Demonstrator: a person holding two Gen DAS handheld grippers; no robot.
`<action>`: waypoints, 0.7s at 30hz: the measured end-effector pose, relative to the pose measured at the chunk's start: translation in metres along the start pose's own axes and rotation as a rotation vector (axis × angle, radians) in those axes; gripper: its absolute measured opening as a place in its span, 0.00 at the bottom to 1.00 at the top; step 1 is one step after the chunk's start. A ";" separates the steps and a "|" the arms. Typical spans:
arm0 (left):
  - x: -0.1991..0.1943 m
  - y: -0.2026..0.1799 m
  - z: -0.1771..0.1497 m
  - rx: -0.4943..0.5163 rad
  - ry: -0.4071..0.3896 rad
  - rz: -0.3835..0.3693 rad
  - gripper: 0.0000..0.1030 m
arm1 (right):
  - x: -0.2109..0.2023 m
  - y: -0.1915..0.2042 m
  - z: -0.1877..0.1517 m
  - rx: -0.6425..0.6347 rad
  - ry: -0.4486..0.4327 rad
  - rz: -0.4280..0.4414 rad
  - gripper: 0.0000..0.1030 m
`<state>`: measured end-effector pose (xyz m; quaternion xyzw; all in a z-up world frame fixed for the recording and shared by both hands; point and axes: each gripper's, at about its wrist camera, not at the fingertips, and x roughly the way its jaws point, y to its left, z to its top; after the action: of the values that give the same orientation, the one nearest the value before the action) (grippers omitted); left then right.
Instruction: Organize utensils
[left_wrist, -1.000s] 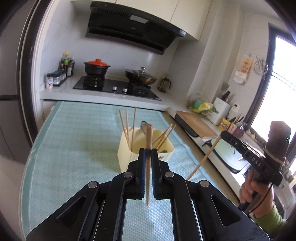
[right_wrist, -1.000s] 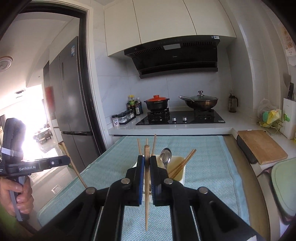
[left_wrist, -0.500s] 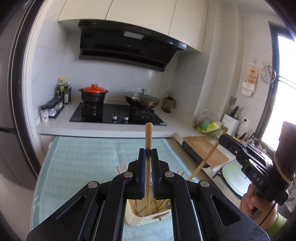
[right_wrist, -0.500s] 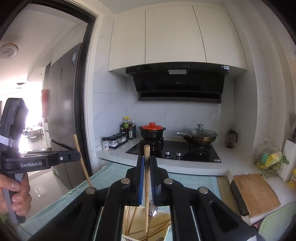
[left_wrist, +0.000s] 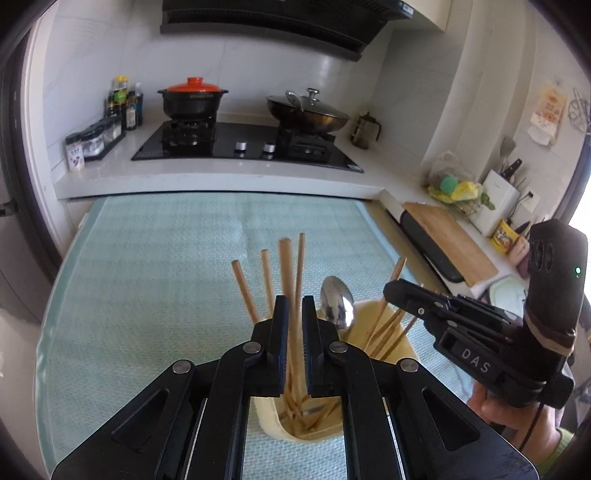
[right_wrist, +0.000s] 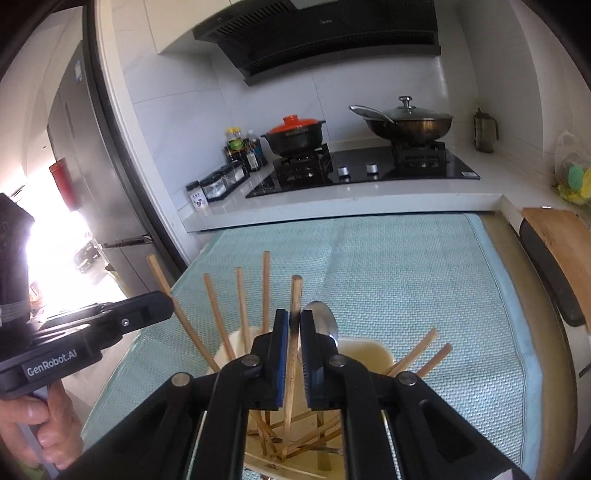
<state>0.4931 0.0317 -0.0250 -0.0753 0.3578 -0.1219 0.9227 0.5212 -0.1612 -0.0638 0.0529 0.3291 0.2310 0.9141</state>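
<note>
Left wrist view first: the left gripper (left_wrist: 294, 306) is seen right above a cream utensil holder (left_wrist: 400, 356), with its jaws opening and a wooden chopstick (left_wrist: 293, 354) standing between them. Whether the pads are still pressed on that stick can't really be made out, since a thin gap seems to show on each side. More chopsticks (left_wrist: 267, 280) and a metal spoon (left_wrist: 337, 301) are stuck upright or leaning in the holder, which is set on a light teal mat (left_wrist: 166, 258), toward the mat's near edge. The holder's near wall is mostly hidden behind the gripper body.

From the right wrist view, the right gripper (right_wrist: 294, 325) is held over the same holder (right_wrist: 364, 350), nearly closed around another chopstick (right_wrist: 291, 362) whose lower end reaches down into the holder. The holder's bottom is cut off by the frame, so where the tips land can't be told. The left gripper's handle (right_wrist: 55, 358) is caught at the left edge, held in a hand (right_wrist: 40, 432); that side is badly washed out by glare.
</note>
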 end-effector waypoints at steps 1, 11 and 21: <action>-0.001 0.000 -0.001 0.006 0.001 0.001 0.14 | 0.003 -0.004 0.001 0.011 0.004 -0.013 0.08; -0.091 -0.023 -0.015 0.109 -0.209 0.102 0.98 | -0.090 -0.010 0.024 -0.042 -0.194 -0.122 0.61; -0.162 -0.072 -0.112 0.184 -0.317 0.313 1.00 | -0.204 0.038 -0.048 -0.164 -0.275 -0.201 0.90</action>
<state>0.2888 0.0021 0.0137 0.0472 0.2031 0.0041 0.9780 0.3382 -0.2235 0.0257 -0.0240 0.1849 0.1551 0.9701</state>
